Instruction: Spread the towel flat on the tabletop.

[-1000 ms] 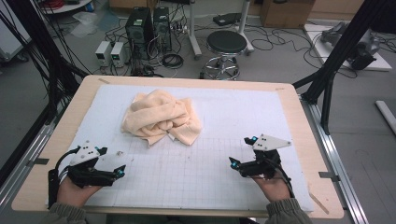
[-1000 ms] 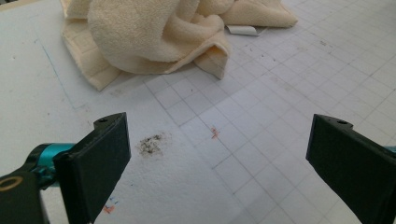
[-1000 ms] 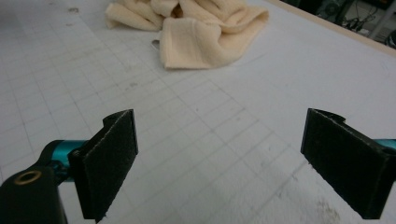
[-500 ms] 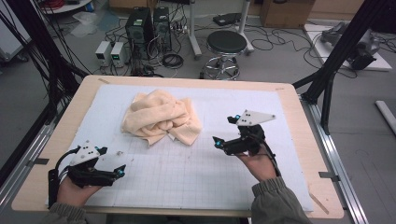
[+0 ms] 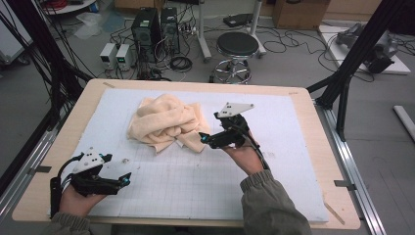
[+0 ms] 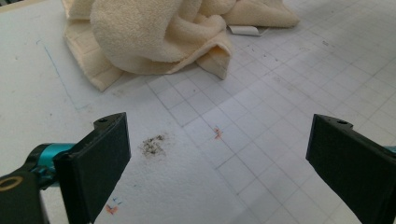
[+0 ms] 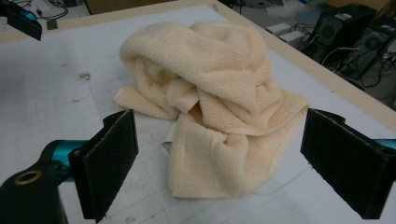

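Observation:
A crumpled cream towel (image 5: 165, 121) lies in a heap on the white gridded mat (image 5: 195, 181), left of centre toward the far side. My right gripper (image 5: 204, 139) stands open just to the right of the towel's near corner, with nothing between its jaws. In the right gripper view the towel (image 7: 219, 107) sits close ahead, its hanging flap between the two black pads (image 7: 109, 163). My left gripper (image 5: 125, 178) rests open near the front left of the mat, well short of the towel (image 6: 154, 37).
A wooden table edge (image 5: 313, 127) frames the mat. A small dark smudge (image 6: 153, 144) marks the mat just ahead of the left gripper. Beyond the table stand a stool (image 5: 237, 46), computer towers (image 5: 156, 29) and loose cables on the floor.
My right gripper has moved forward and left from the front right of the mat up to the towel's right edge. The left gripper has stayed in place.

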Demonstrator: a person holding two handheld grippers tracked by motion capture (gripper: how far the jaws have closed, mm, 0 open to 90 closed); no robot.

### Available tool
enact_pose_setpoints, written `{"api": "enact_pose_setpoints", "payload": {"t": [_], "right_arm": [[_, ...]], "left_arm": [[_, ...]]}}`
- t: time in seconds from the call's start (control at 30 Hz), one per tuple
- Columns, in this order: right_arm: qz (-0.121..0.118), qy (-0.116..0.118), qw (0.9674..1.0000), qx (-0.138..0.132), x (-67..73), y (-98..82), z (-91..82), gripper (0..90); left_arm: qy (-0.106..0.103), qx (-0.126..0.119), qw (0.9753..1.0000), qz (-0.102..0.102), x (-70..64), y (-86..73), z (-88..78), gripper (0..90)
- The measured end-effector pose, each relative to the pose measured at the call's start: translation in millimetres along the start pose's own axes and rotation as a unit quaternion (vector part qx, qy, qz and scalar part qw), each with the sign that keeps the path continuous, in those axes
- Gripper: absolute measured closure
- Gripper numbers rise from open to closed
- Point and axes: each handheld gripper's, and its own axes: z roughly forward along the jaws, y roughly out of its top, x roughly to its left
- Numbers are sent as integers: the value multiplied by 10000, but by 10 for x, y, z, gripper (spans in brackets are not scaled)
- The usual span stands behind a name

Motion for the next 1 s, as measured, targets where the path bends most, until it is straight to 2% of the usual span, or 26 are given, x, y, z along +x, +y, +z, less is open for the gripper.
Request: {"api": "enact_pose_setpoints", "payload": {"t": [0.03, 0.1, 0.23, 0.27, 0.33, 0.57, 0.6, 0.67, 0.73, 0.77, 0.8, 0.83, 0.9, 1.0], "right_arm": [[0, 0, 10000, 0, 0, 0, 0, 103], [3, 36, 9999, 166, -4, -32, 173, 103], [31, 58, 9997, 255, 2, -60, 293, 109], [77, 67, 9994, 328, 2, -88, 384, 110], [98, 141, 9992, 373, -8, -121, 464, 164], [168, 166, 9976, 647, -11, -241, 706, 189], [167, 240, 9967, 763, -10, -286, 779, 220], [156, 236, 9963, 806, -4, -302, 804, 232], [121, 234, 9949, 970, 21, -348, 894, 270], [121, 234, 9949, 970, 21, -348, 894, 270], [102, 254, 9947, 994, 24, -372, 926, 329], [102, 254, 9947, 994, 24, -372, 926, 329], [98, 246, 9934, 1119, 31, -427, 983, 399], [94, 267, 9932, 1127, 41, -447, 1003, 440]], "left_arm": [[-3, -4, 10000, 0, 2, 0, 0, 70], [-7, 0, 10000, -3, 9, -2, 0, 69], [-4, 1, 10000, -14, 16, -4, 4, 70], [-18, 6, 10000, -1, 20, -4, 5, 70], [-21, 4, 10000, -3, 20, -4, 7, 70], [-30, -12, 10000, -14, 22, -3, 11, 70], [-33, -8, 10000, -20, 23, -4, 13, 70], [-36, -10, 10000, -26, 23, -4, 13, 70], [-29, -20, 10000, -52, 22, -6, 15, 70], [-33, -26, 10000, -58, 22, -6, 17, 70], [-39, -23, 10000, -46, 24, -6, 17, 70], [-39, -2, 10000, -33, 27, -5, 16, 70], [-48, -1, 10000, -25, 27, -5, 22, 70], [-52, -2, 10000, -36, 24, -6, 28, 70]]}}
